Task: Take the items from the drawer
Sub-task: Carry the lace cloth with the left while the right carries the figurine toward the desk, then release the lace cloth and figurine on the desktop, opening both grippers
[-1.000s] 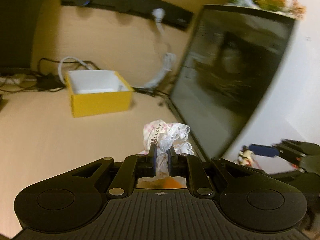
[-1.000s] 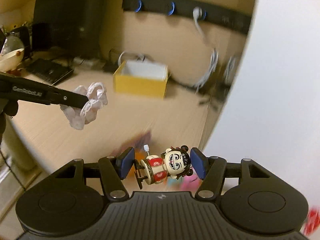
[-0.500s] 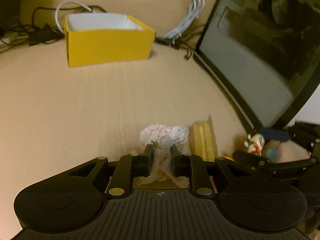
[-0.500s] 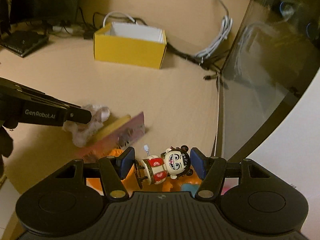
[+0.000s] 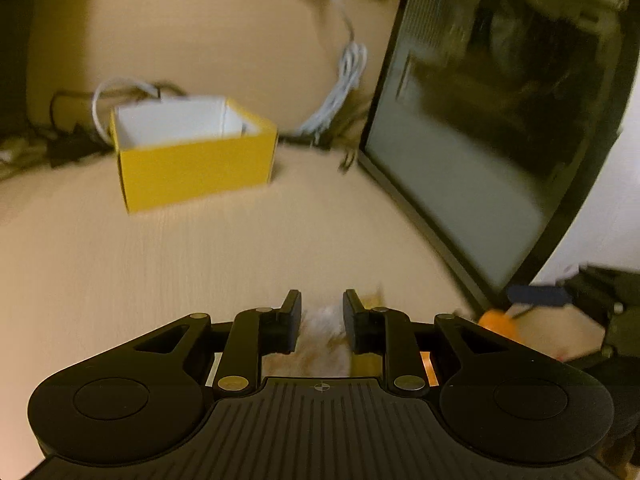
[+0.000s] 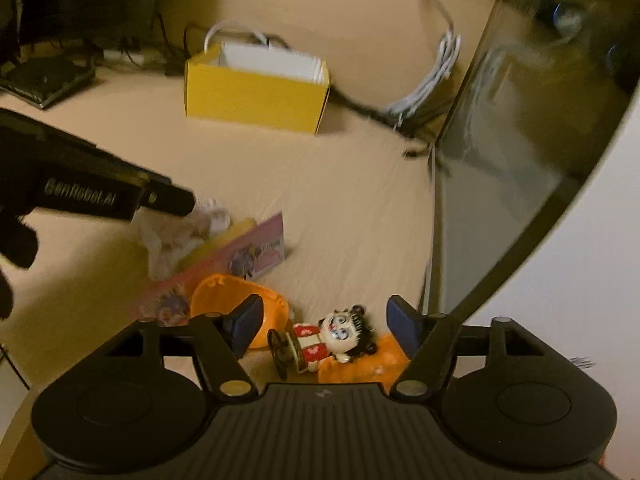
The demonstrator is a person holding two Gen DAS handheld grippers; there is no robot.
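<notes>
each hand-held gripper is matte black plastic. the left hand-held gripper [image 5: 322,310] has a wide ribbed base plate with a small crosshair mark at its front edge, a round raised disc on each rounded shoulder, and two linkage bars pinned with brass-coloured round fasteners. its fingers [image 5: 291,312] are short, black, flat-faced blocks. the right hand-held gripper [image 6: 325,322] has the same ribbed plate, discs and brass pins, but its fingers [image 6: 245,322] carry dark blue pads. seen side-on in the right wrist view, the left tool's black body bears pale "genrobot.ai" lettering. a black glove [image 6: 14,254] covers the hand behind it.
</notes>
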